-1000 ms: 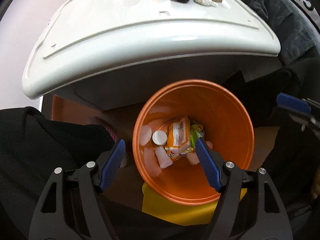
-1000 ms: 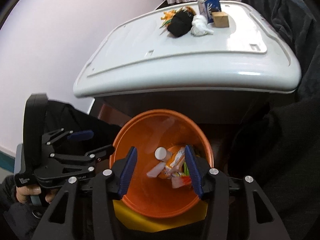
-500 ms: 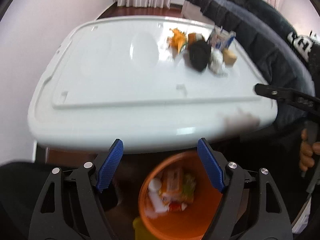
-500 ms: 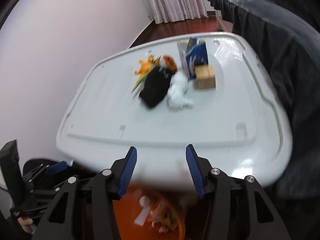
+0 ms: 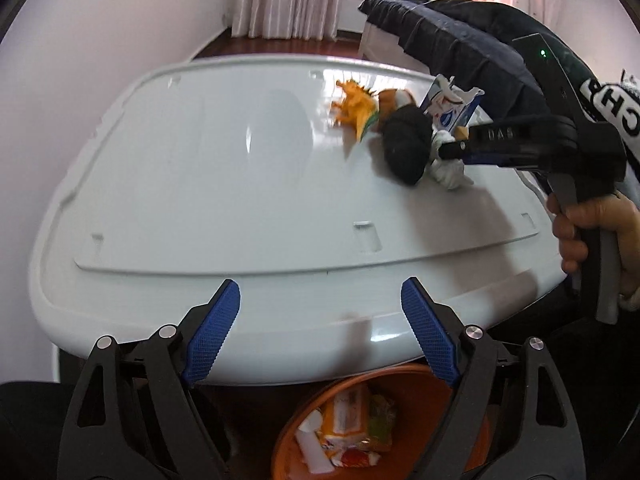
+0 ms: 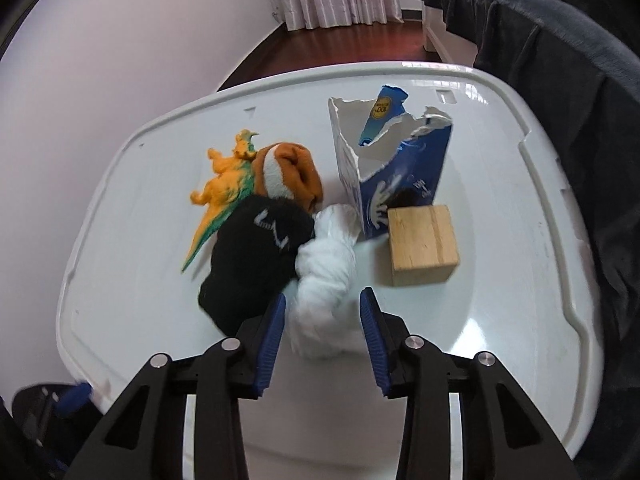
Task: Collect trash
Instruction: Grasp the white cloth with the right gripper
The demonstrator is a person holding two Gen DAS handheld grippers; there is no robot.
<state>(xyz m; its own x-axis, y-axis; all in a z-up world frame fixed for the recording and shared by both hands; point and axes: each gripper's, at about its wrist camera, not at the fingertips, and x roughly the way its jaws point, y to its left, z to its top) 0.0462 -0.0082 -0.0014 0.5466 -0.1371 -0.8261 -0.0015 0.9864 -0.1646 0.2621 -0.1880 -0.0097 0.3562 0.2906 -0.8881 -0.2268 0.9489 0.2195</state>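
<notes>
Right gripper (image 6: pixel 322 330): your fingers gape around the white crumpled wad (image 6: pixel 326 280), lower centre (not clamped).
Left gripper (image 5: pixel 320 334): wide apart, empty.
Orange bin (image 5: pixel 400 424): bottom edge, below the surface (image 5: pixel 200 184).

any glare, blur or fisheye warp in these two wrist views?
Left wrist: window glare streaks the white table, its edges bow, the orange bin is soft, the left tool sharp. Right wrist: white wad between the right tool fingers is blurred, the wooden block slightly soft.
</notes>
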